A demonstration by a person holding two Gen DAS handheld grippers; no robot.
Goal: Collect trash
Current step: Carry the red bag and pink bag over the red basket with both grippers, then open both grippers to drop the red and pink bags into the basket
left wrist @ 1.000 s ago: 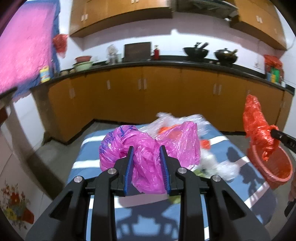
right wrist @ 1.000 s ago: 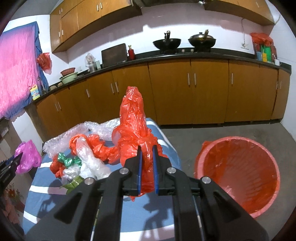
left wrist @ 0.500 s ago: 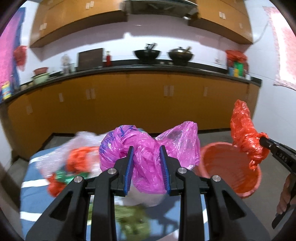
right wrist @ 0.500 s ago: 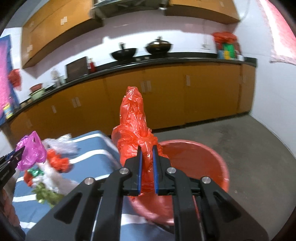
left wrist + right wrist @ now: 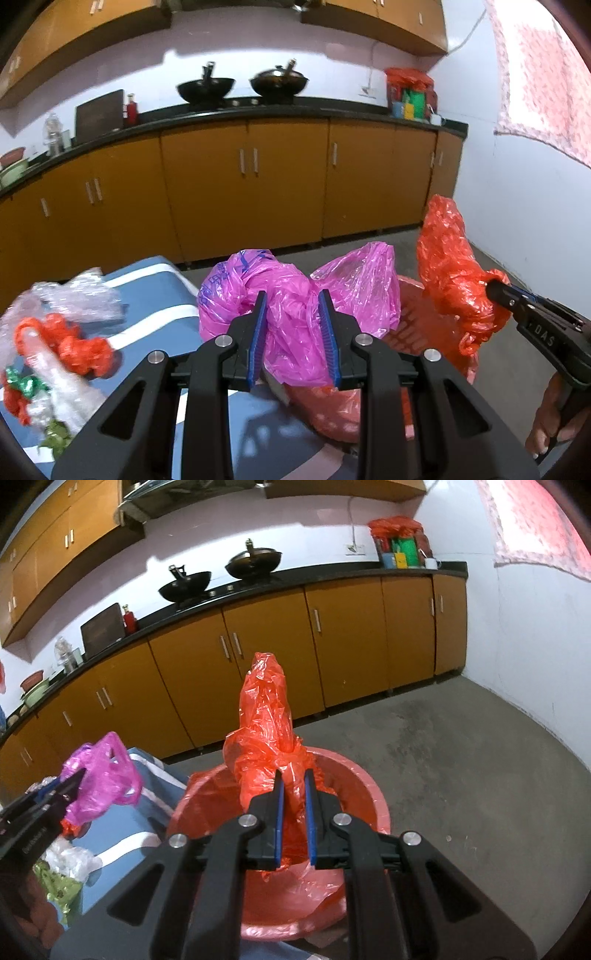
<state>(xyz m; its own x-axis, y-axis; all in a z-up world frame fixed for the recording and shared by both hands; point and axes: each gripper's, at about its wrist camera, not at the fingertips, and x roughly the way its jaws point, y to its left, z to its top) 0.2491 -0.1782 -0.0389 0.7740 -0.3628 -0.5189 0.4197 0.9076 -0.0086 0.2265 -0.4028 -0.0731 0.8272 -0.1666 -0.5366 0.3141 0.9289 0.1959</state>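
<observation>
Now, pink bag [image 5: 295,314]: crumpled, glossy magenta plastic with blue print near its top; it bulged out either side of the blue pads, wider than tall, its loose handle end spreading toward the right.
Red bag [image 5: 267,731]: wrinkled, translucent orange-red film, twisted into a long roll; its long axis stood nearly upright, tip up.
Left tongs [image 5: 293,325]: clenched on the pink bag, above the table [image 5: 162,317] edge, beside the bin.
Right tongs [image 5: 293,812]: clamped on the red bag's lower end, over the bin.
Bin [image 5: 369,786]: red, round, lined with red film, on the floor against the table.
Table: blue with white stripes; other scraps [image 5: 62,343] lay on it.
</observation>
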